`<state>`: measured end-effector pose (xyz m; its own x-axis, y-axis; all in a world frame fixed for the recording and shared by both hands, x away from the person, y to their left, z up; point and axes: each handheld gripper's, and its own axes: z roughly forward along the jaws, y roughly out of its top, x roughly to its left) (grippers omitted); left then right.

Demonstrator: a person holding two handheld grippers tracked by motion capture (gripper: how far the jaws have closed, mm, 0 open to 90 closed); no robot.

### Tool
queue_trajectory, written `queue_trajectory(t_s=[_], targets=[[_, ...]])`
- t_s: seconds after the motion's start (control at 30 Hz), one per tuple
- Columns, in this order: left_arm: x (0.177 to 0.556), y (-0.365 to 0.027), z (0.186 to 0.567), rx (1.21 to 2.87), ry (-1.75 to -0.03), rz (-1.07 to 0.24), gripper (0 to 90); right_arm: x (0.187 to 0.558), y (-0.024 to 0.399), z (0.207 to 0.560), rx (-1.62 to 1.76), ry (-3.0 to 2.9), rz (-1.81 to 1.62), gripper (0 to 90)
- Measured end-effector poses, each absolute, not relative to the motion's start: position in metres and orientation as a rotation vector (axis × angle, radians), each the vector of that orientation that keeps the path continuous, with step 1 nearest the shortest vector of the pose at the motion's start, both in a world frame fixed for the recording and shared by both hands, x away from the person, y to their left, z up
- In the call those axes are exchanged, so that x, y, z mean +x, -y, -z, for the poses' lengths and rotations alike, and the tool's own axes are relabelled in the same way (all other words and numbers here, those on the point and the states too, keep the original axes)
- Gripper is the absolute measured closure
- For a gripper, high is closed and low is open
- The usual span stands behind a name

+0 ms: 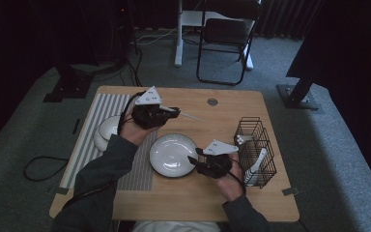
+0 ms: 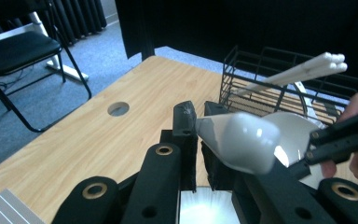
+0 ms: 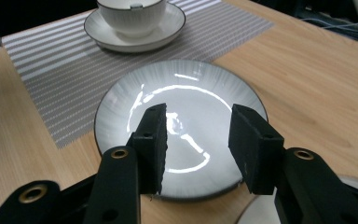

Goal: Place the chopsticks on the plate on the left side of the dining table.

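Observation:
My left gripper point(image 1: 175, 112) hovers above the table's middle, shut on a white ceramic spoon point(image 1: 189, 116) whose end pokes out to the right. In the left gripper view the spoon's rounded bowl point(image 2: 242, 140) lies just past the left gripper point(image 2: 199, 122). My right gripper point(image 1: 193, 157) stands open at the right rim of a round white plate point(image 1: 170, 153). Seen from the right gripper point(image 3: 198, 135), the plate point(image 3: 186, 93) lies below the jaws and nothing is between them.
A white cup on a saucer point(image 3: 131, 16) sits on a striped placemat point(image 1: 104, 108) at the left. A black wire basket point(image 1: 257, 145) with white utensils point(image 2: 307, 70) stands at the right. A cable hole point(image 1: 212, 102) is near the far edge; a chair point(image 1: 227, 34) stands beyond.

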<state>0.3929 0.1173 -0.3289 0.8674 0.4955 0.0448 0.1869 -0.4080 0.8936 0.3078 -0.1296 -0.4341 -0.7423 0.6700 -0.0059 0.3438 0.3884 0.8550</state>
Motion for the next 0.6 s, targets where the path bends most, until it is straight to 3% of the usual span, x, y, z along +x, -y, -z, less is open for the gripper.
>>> queue_trajectory(t_s=[0.6], targets=[[0.373,-0.145,0.346,1.994,-0.529,-0.362,84.4,0.336,0.113,0.416,0.818,-2.274,-1.181,53.8]])
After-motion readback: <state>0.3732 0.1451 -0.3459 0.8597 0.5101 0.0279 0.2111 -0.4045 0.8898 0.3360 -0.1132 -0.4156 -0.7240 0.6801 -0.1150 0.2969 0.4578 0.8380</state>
